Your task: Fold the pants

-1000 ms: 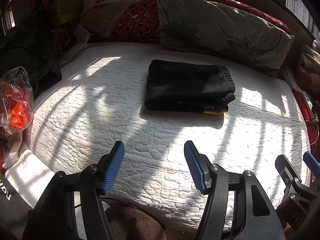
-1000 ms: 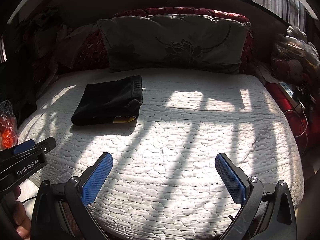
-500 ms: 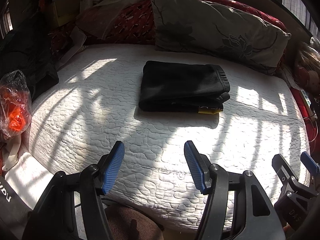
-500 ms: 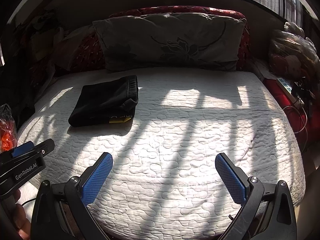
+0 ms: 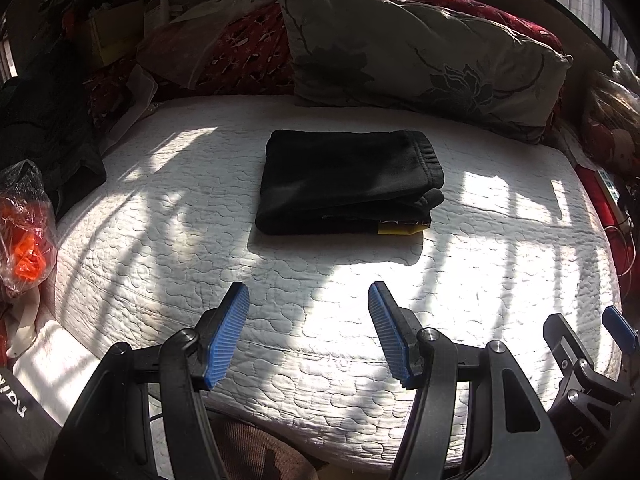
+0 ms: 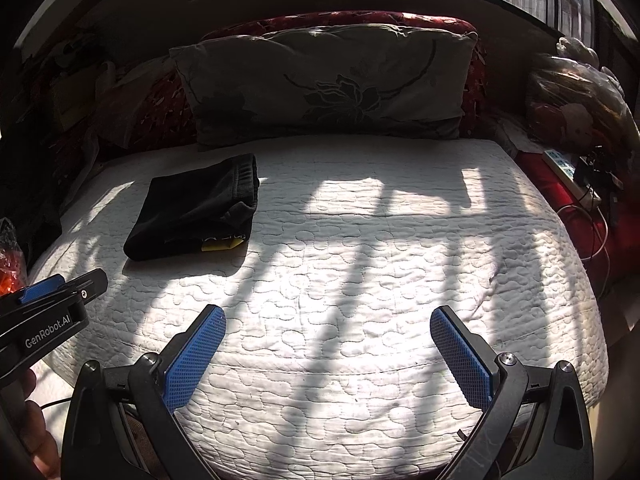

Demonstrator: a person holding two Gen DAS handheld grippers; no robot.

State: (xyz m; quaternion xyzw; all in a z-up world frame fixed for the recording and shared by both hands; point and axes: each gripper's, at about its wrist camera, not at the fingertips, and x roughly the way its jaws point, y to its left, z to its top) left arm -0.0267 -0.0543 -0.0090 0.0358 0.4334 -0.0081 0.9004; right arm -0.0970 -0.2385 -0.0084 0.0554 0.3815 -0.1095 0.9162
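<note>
The black pants (image 5: 348, 184) lie folded in a compact rectangle on the white quilted mattress (image 5: 160, 248), a yellow tag showing at the front right corner. They also show in the right wrist view (image 6: 196, 210) at the left. My left gripper (image 5: 308, 300) is open and empty, held over the mattress's near edge, well short of the pants. My right gripper (image 6: 328, 320) is open wide and empty, near the front edge to the right of the pants. The right gripper shows at the right of the left wrist view (image 5: 592, 332).
A grey flowered pillow (image 5: 420, 52) and red bedding (image 5: 240, 48) lie at the head of the mattress. An orange item in a plastic bag (image 5: 24, 216) sits at the left. Dark clothes (image 5: 48, 128) pile at the far left. Bags and cables (image 6: 580, 120) crowd the right side.
Both grippers have drawn back slightly toward the near edge of the mattress; the pants look a little farther away. The pants have not moved. Both grippers stay open.
</note>
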